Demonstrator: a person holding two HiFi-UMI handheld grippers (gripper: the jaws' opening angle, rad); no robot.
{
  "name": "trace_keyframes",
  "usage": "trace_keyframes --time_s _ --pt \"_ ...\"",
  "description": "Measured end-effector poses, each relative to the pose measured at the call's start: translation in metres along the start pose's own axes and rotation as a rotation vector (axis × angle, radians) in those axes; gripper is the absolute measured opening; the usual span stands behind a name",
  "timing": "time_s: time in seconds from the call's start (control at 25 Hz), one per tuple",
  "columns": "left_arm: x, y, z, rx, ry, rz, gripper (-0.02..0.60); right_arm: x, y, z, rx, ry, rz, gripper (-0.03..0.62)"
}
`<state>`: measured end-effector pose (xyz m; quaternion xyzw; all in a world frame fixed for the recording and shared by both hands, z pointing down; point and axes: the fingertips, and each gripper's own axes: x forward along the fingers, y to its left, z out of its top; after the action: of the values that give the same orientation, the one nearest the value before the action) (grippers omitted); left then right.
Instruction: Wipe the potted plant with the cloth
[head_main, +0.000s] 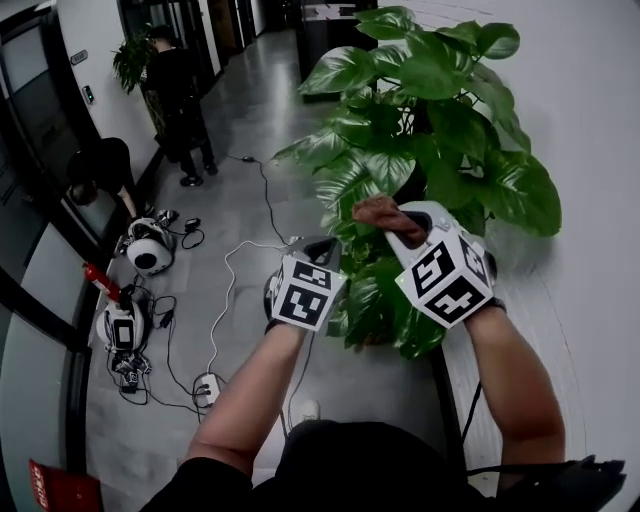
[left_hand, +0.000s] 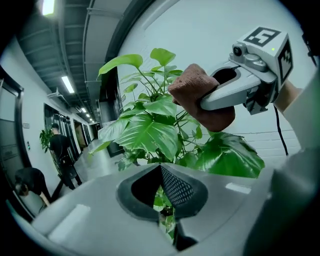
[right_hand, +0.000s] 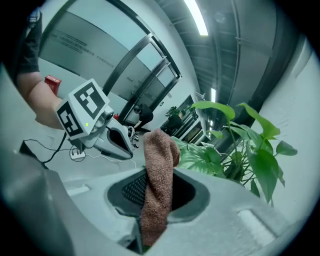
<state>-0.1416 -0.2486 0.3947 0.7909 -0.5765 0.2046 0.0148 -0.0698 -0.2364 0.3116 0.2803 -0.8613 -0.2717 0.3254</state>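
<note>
The right gripper (head_main: 402, 224) is clamped on a brown cloth (head_main: 378, 210), whose bunched end sticks out past its tips toward 10 o'clock, right against the lower leaves of the potted plant (head_main: 430, 110). The left gripper (head_main: 318, 248), at about 9 o'clock from the right one, has its jaws drawn together with nothing between them, only leaves showing beyond. The plant stands by the white wall at 12 o'clock from both grippers, and cables (head_main: 232, 285) trail across the grey floor at 9 o'clock.
</note>
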Motion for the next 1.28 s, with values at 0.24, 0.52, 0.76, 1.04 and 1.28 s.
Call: trace_keyframes --time_s 0.24,0.52,0.76,1.04,1.28 --pt "0.036 0.005 -0.009 0.009 -0.020 -0.100 0.017 0.040 0.019 -0.004 -0.068 0.083 -0.084 0.064" --pt "0.074 0.020 0.001 0.000 -0.073 -0.168 0.017 0.072 -0.011 -0.006 -0.028 0.153 -0.203 0.064" --pt "0.092 0.013 0.019 0.040 -0.128 -0.254 0.017 0.097 -0.040 -0.024 0.007 0.240 -0.261 0.064" --pt "0.090 0.010 0.020 0.066 -0.125 -0.306 0.017 0.107 -0.026 -0.029 -0.009 0.282 -0.193 0.064" --pt "0.088 0.010 0.019 0.076 -0.135 -0.311 0.017 0.107 0.003 -0.027 -0.056 0.300 -0.121 0.064"
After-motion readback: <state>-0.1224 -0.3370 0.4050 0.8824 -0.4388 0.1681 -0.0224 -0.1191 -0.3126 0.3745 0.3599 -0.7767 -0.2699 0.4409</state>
